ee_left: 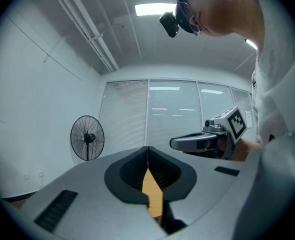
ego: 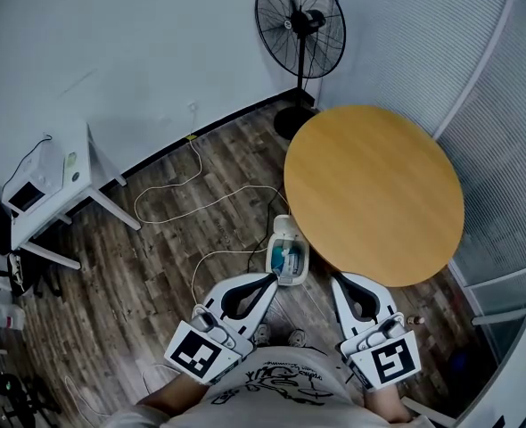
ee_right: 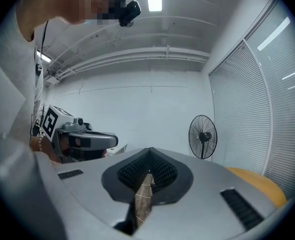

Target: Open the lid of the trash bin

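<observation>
In the head view, a small white trash bin [ego: 287, 251] stands on the wood floor by the round table's near edge; its top looks white and bluish. Whether its lid is up I cannot tell. My left gripper [ego: 269, 279] points at the bin from just below it, with its jaws closed and nothing between them. My right gripper [ego: 341, 283] hangs to the bin's right under the table edge, also shut and empty. The bin is absent from both gripper views. The left gripper view shows its own jaw tips [ee_left: 147, 151] meeting, and the right gripper view shows the same [ee_right: 148, 154].
A round wooden table [ego: 374, 190] fills the right side, with a black standing fan [ego: 300, 25] behind it by the wall. White cables [ego: 201, 205] trail across the floor. A white desk [ego: 60, 185] with equipment stands at left. Slatted blinds [ego: 504, 132] line the right.
</observation>
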The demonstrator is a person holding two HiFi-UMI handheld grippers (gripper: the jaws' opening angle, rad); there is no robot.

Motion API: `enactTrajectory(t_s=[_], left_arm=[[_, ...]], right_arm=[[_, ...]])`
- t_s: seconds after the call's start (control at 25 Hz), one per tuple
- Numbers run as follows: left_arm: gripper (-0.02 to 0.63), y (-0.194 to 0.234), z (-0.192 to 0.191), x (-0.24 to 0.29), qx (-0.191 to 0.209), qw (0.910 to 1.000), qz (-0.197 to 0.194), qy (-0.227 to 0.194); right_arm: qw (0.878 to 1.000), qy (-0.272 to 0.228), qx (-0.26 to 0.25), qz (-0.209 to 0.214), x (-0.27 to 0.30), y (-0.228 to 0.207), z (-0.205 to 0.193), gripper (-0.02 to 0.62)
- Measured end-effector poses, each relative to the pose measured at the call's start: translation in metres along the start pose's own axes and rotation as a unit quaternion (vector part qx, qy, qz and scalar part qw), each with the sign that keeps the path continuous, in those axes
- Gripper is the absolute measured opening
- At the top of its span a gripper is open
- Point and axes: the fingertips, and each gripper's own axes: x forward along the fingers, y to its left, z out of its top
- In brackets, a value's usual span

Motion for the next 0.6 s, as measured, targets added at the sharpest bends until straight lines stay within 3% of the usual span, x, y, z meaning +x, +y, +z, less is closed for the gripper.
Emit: enactTrajectory(t_s=[0.6], left_arm=[[0.02, 0.004, 0.0085, 0.0019, 0.01, 0.9999, 0.004, -0.007]], right_arm=[[1.0, -0.005, -0.002, -0.004, 0.0014, -0.0026, 0.0055, 0.006]])
